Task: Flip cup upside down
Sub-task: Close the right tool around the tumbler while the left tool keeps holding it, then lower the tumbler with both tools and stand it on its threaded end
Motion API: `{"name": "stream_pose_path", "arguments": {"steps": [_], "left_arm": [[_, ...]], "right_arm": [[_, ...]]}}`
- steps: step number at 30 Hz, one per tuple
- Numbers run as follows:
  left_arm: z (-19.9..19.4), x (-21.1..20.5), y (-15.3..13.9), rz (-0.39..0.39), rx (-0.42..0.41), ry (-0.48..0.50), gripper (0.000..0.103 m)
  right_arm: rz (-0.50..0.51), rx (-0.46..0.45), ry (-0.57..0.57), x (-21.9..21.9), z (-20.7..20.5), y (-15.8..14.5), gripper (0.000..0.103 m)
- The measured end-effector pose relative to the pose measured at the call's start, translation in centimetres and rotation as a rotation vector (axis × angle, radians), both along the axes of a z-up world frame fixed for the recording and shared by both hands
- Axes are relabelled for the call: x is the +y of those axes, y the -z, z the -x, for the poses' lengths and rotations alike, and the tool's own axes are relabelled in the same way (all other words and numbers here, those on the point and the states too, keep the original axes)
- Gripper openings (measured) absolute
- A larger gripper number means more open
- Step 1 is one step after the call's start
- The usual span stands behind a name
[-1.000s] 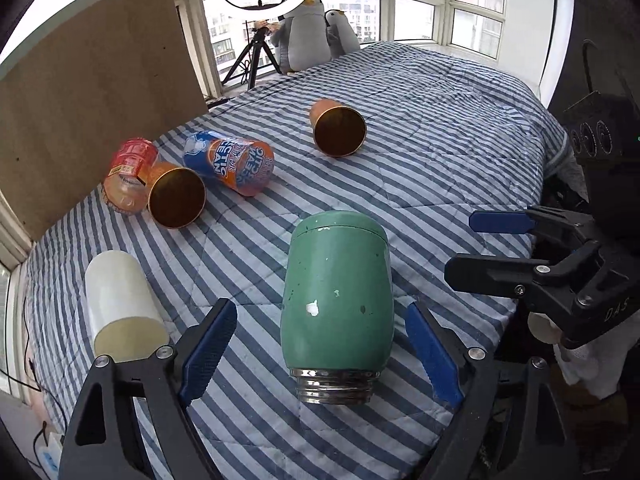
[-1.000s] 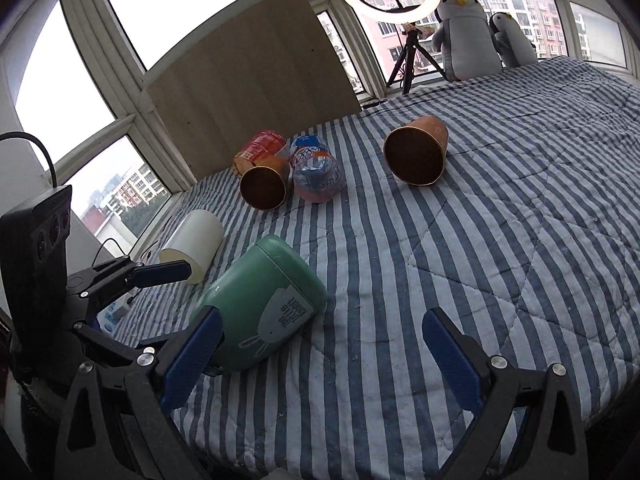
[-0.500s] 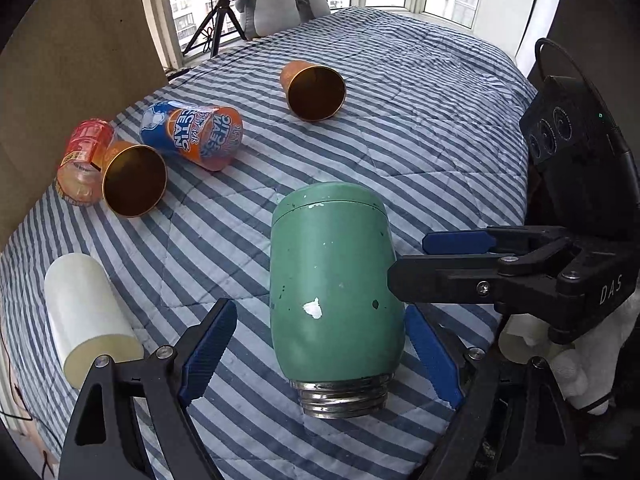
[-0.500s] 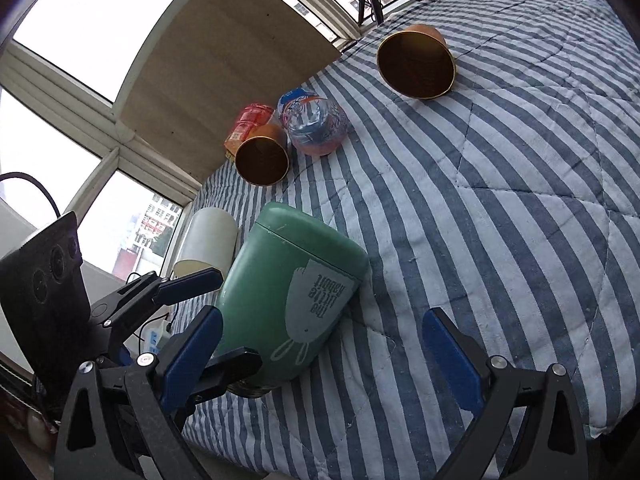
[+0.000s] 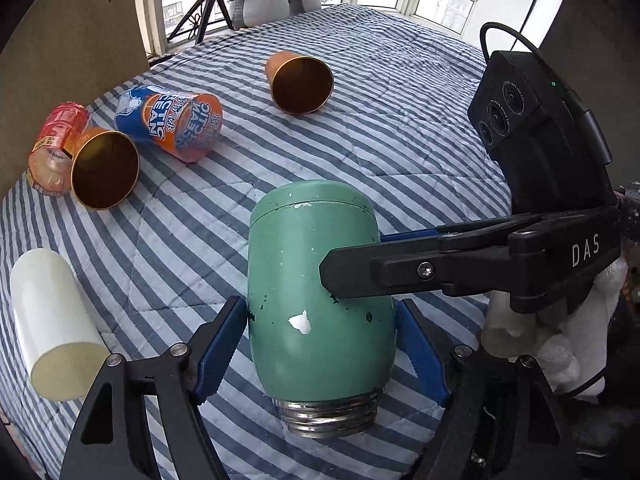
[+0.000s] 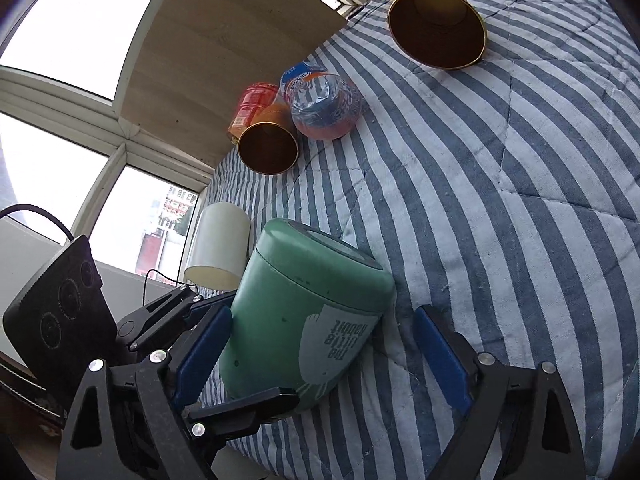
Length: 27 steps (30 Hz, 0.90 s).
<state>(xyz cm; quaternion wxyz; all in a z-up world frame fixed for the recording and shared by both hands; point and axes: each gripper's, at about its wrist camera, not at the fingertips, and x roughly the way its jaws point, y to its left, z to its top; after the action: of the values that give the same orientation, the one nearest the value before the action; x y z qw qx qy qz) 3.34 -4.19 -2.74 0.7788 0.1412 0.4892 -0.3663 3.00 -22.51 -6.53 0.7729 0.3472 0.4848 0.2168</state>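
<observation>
A green insulated cup (image 5: pixel 316 280) with a bare metal threaded mouth lies on its side on the striped bedspread, mouth toward me. My left gripper (image 5: pixel 320 344) is shut on it, blue pads pressed on both sides of its body. In the right wrist view the same cup (image 6: pixel 304 320) shows a white rabbit print. My right gripper (image 6: pixel 320 356) is open around it: the left pad sits by the cup's side, the right pad stands apart. One right finger (image 5: pixel 400 268) crosses over the cup in the left wrist view.
On the bed lie two copper cups (image 5: pixel 300 82) (image 5: pixel 105 168), an orange and blue plastic cup (image 5: pixel 172 126), a red cup (image 5: pixel 54 148) and a cream cylinder (image 5: pixel 52 328). A wooden board (image 6: pixel 224 64) leans at the window. The bed's near edge is just below the green cup.
My left gripper has closed on the green cup. My right gripper has moved in from the right and now straddles the cup.
</observation>
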Motion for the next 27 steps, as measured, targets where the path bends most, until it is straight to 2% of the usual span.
{"name": "stream_pose_path", "arguments": {"steps": [1,2,7,10,15,18,22,27], "left_arm": [[0.1,0.1,0.0,0.002,-0.005,-0.005,0.08],[0.3,0.1,0.0,0.005,-0.014,-0.011,0.08],[0.7,0.7,-0.1,0.033,-0.039,-0.055,0.079],[1.1,0.7,-0.4,0.025,-0.081,-0.071,0.079],[0.4,0.6,-0.8,0.046,-0.111,-0.105,0.079],[-0.1,0.4,-1.2,0.064,-0.139,-0.118,0.079],[-1.6,-0.2,-1.7,0.101,-0.176,-0.139,0.079],[-3.5,-1.4,-2.2,0.149,-0.258,-0.175,0.079]], "right_arm": [[-0.008,-0.003,-0.009,0.1,-0.1,-0.1,0.082],[-0.019,-0.007,-0.022,0.3,-0.1,-0.3,0.074],[0.037,-0.031,-0.051,1.2,-0.1,-1.3,0.073],[0.061,-0.048,-0.063,1.6,-0.2,-1.8,0.071],[0.159,-0.145,-0.074,2.4,-0.3,-3.9,0.066],[0.189,-0.176,-0.086,2.5,-0.9,-4.5,0.066],[0.276,-0.261,-0.096,2.7,-1.5,-5.9,0.066],[0.368,-0.384,-0.092,2.3,-2.8,-7.3,0.066]]}}
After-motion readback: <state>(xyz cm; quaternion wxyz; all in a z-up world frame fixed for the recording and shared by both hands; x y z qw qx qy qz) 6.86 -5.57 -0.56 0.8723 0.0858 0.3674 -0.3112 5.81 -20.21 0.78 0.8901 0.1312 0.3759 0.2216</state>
